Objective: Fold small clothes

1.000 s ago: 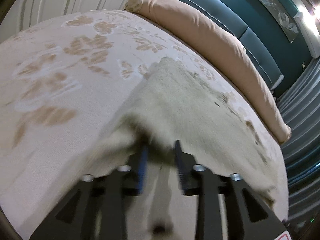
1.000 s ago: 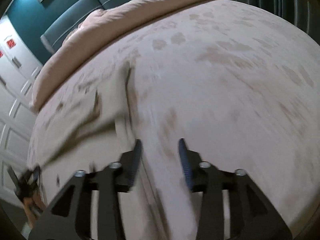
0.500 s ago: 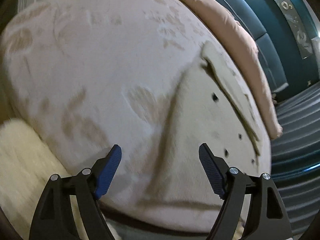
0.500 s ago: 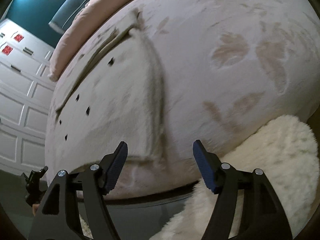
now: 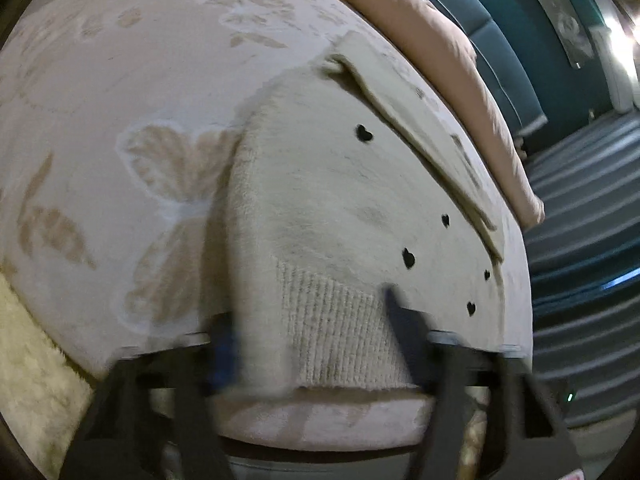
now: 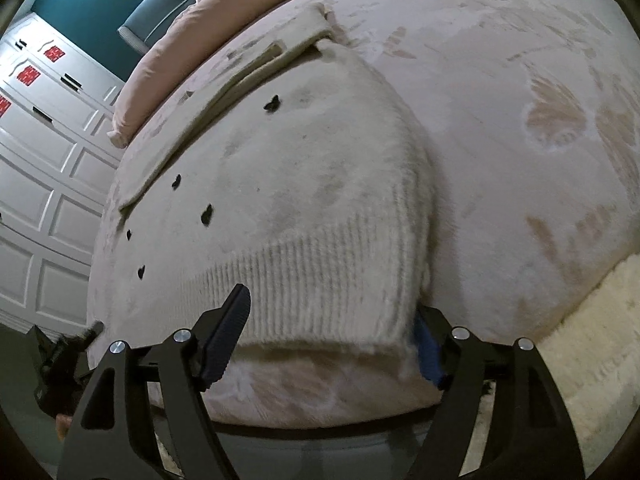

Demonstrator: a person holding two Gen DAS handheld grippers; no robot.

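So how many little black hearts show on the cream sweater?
5 on the sweater: one upper middle, one centre, three toward its right edge. Folds may hide more.

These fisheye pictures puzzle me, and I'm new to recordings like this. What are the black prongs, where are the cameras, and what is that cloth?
No robot here: a person holds a two-finger gripper in each hand, and each carries a camera looking along its fingers.

The left wrist view shows the left gripper; the right wrist view shows the right gripper.

On the bed, covered with a butterfly-print spread, lies a cream sweater with small black hearts, partly folded.

Each gripper straddles the ribbed hem at the bed's near edge. The left jaws have just been closing on it, though blur hides whether they pinch yet. The right jaws stand open, gripping nothing.
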